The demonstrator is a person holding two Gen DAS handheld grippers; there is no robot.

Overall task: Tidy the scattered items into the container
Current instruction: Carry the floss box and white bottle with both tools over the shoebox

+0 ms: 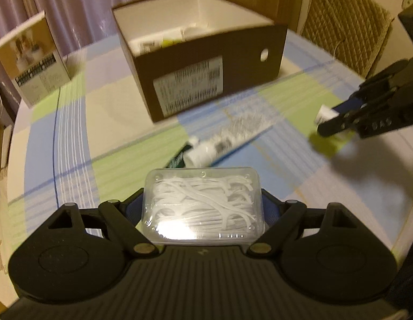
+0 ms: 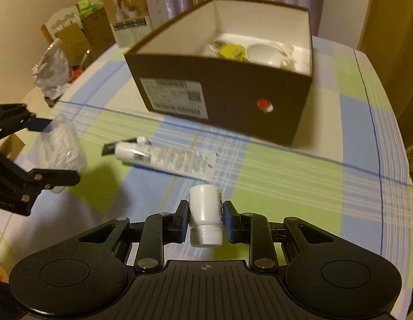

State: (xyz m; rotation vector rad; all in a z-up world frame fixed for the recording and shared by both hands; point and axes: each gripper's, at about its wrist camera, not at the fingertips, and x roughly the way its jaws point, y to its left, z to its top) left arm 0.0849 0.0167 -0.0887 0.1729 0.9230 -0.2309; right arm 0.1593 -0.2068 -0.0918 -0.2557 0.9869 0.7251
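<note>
Clear floss-pick case (image 1: 202,205) in left tool (image 1: 203,208); white bottle (image 2: 205,214) in right tool (image 2: 205,220).

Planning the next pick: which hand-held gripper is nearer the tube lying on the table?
Left, marginally. The left hand-held gripper hovers just short of the tube; the right hand-held gripper sits farther off.

The worktop (image 2: 286,176) wears a cloth checked in blue, green and cream. Toward its far edge stands a dark open box (image 2: 233,98). A white tube (image 2: 166,158) lies mid-worktop. A small printed carton (image 1: 32,61) stands near the far left edge.
</note>
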